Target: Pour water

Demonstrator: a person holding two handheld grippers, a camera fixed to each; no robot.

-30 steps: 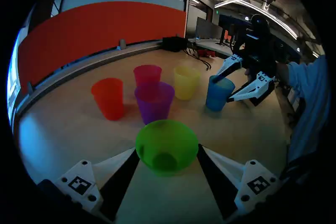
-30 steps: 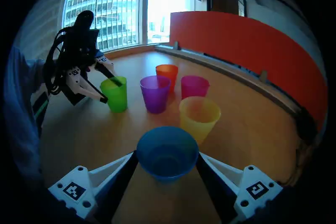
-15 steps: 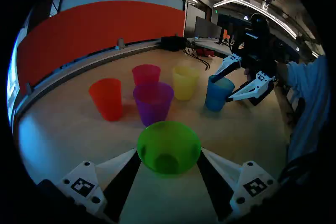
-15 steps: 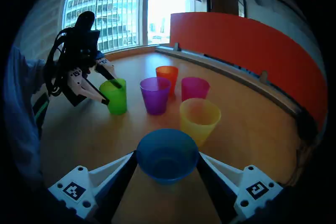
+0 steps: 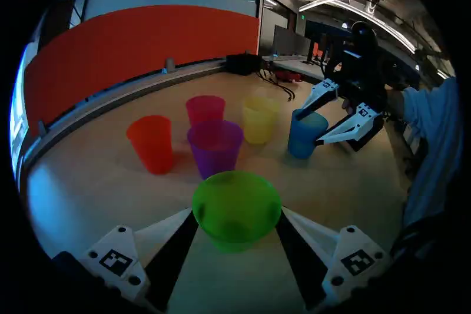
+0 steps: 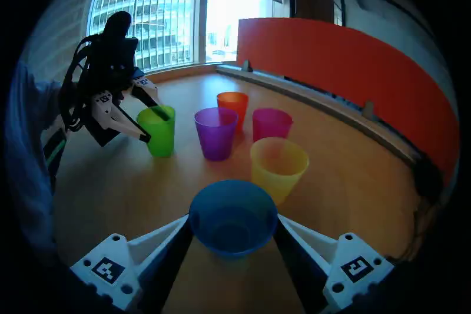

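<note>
Two claws, each holding one cup. The left claw [image 5: 236, 215] is closed part-way, both fingers pressing the sides of the green cup [image 5: 236, 203] at the lower centre of the left gripper view. The right claw [image 6: 233, 221] holds the blue cup [image 6: 233, 212] the same way at the lower centre of the right gripper view. Four more cups stand upright on the counter [image 5: 88, 187] between them: the purple cup [image 5: 215, 148], orange cup [image 5: 151, 143], pink cup [image 5: 205, 109] and yellow cup [image 5: 260, 118].

Over the last second the change has been slight. In the right gripper view the green cup now sits a little higher and further toward the left edge against its neighbours. In the left gripper view the blue cup, right of centre, keeps its place beside the yellow cup. Both held cups remain upright, rims level.

This probably means both grasps are settled and the green cup is just beginning to lift, while no pour has started. A paler patch shows low inside the blue cup. Whether that is water cannot be told, so it is unclear which cup will do the pouring. One cup must still be carried over the other and tipped.
</note>
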